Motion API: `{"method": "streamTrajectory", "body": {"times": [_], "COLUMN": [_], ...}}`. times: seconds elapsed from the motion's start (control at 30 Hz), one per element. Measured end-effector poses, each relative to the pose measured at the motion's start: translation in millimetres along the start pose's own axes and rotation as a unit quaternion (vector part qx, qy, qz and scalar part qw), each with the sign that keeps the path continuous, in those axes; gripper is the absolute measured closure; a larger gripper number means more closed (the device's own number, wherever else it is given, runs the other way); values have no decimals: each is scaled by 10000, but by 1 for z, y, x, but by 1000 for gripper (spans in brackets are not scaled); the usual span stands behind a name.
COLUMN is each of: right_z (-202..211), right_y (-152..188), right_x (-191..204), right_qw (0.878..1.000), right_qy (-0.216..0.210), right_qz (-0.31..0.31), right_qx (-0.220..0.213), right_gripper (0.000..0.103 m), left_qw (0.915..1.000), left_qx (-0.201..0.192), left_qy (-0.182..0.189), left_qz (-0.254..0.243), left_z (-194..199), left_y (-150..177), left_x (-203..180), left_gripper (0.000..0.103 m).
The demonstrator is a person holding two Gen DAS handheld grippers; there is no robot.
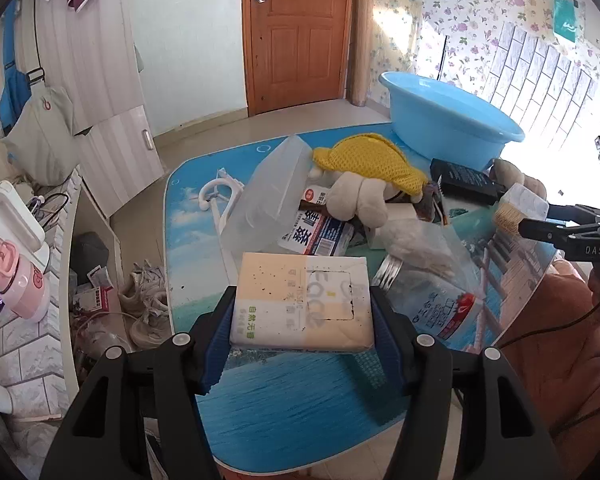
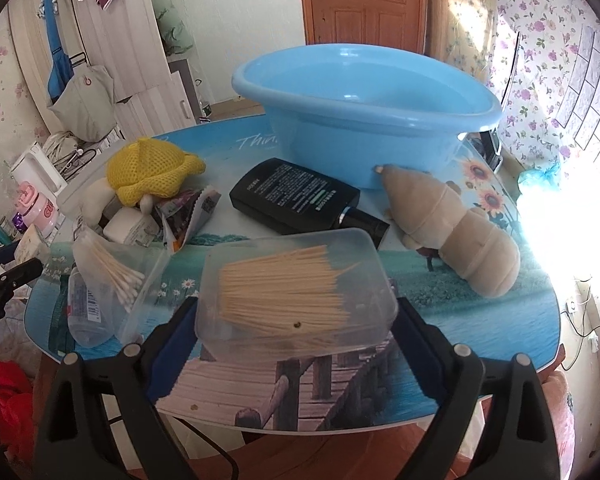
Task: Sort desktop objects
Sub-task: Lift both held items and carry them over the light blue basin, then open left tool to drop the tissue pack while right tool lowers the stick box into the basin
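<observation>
I am holding the soft tissue pack [image 1: 304,300] squeezed in my left gripper [image 1: 300,320] low in the frame, and the toothpick box [image 2: 296,292] in my right gripper [image 2: 296,320], but either could be slipping out onto the table [image 2: 480,320].

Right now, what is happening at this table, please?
A person is sorting clutter with two handheld grippers. The left gripper is shut on a tissue pack; the right gripper clamps a clear box of toothpicks. The blue basin still looks empty, and other items lie on the table.
</observation>
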State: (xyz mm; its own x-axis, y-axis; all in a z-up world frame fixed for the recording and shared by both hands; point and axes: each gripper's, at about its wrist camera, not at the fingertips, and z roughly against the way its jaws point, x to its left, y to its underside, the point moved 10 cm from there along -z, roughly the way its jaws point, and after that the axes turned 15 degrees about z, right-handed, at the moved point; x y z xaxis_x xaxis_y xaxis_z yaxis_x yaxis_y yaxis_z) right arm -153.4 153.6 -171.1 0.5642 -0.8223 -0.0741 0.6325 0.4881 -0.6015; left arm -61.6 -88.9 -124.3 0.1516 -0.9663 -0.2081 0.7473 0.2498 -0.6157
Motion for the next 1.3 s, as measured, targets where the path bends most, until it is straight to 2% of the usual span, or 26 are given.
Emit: {"method": "streamTrajectory", "body": {"times": [0.23, 0.53, 0.87, 1.03, 1.2, 1.3], "right_z": [25, 59, 76, 60, 43, 35], "right_y": [-18, -46, -93, -109, -112, -113], "right_x": [9, 13, -29, -59, -85, -97], "right_qw": [9990, 9940, 9886, 9899, 9917, 9918], "right_qy": [-136, -267, -130, 10, 153, 265], "right_qz": [163, 430, 339, 301, 293, 253], "right_qx": [-403, -973, -1462, -1389, -1246, -1225], "right_gripper": [9, 9, 9, 9, 9, 9], "left_qw": [9999, 9985, 9935, 9921, 9900, 9894], "left_qx": [-79, -248, -315, -313, -409, -330], "left_qy": [62, 403, 925, 1017, 1063, 1085], "left_qz": [8, -292, -589, -657, -833, -903], "left_z": [15, 24, 1, -28, -52, -69], "left_y": [-20, -52, -103, -128, -143, -148], "left_x": [-27, -82, -156, -192, -229, -246], "left_gripper": [41, 41, 41, 41, 41, 41]}}
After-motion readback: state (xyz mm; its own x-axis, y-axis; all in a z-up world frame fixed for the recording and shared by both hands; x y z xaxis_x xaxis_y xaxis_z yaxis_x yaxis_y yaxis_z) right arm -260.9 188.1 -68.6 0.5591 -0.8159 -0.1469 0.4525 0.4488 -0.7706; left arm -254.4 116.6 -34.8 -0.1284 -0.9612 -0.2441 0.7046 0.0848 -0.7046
